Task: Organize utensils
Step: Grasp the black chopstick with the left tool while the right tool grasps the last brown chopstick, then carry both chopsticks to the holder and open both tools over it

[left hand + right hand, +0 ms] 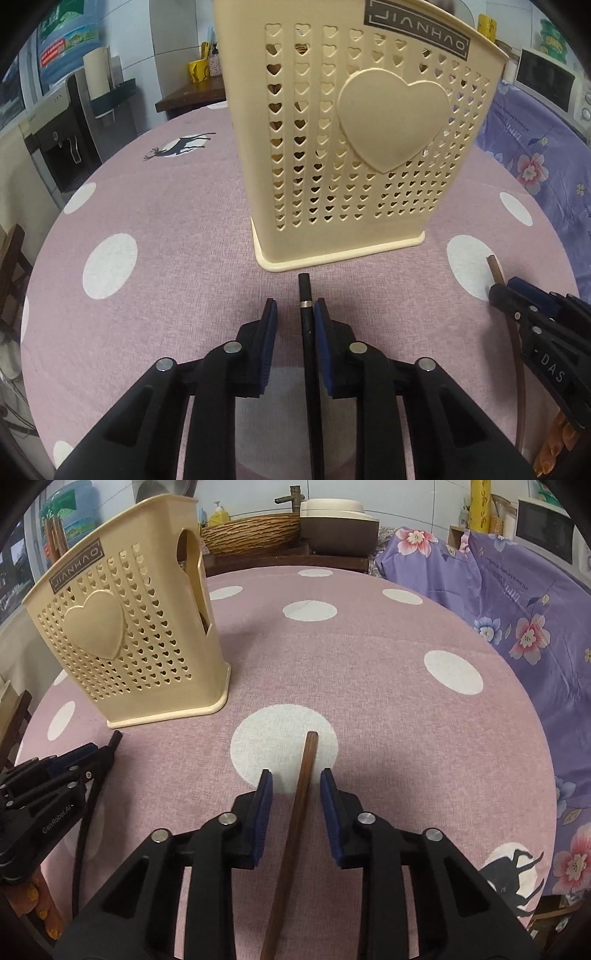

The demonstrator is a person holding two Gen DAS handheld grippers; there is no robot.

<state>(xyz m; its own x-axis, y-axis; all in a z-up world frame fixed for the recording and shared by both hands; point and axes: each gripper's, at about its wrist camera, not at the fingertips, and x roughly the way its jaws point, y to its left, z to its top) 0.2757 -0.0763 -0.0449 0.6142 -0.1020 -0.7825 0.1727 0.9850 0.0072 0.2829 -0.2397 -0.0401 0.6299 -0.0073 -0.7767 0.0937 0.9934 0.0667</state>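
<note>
We are straddling a black chopstick [306, 332] with the left gripper [294, 308] and a brown chopstick [301, 805] with the right gripper [295, 779], jaws apart, not yet pinching, readying both for the cream holder [347, 147] at upper centre.

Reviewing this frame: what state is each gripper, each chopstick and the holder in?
left gripper: open, fingers either side of the black chopstick, one pad touching it
right gripper: open, gaps on both sides of the brown chopstick
black chopstick: flat on the tablecloth, not clamped
brown chopstick: flat on the tablecloth, not clamped
utensil holder: upright, contents unclear
</note>
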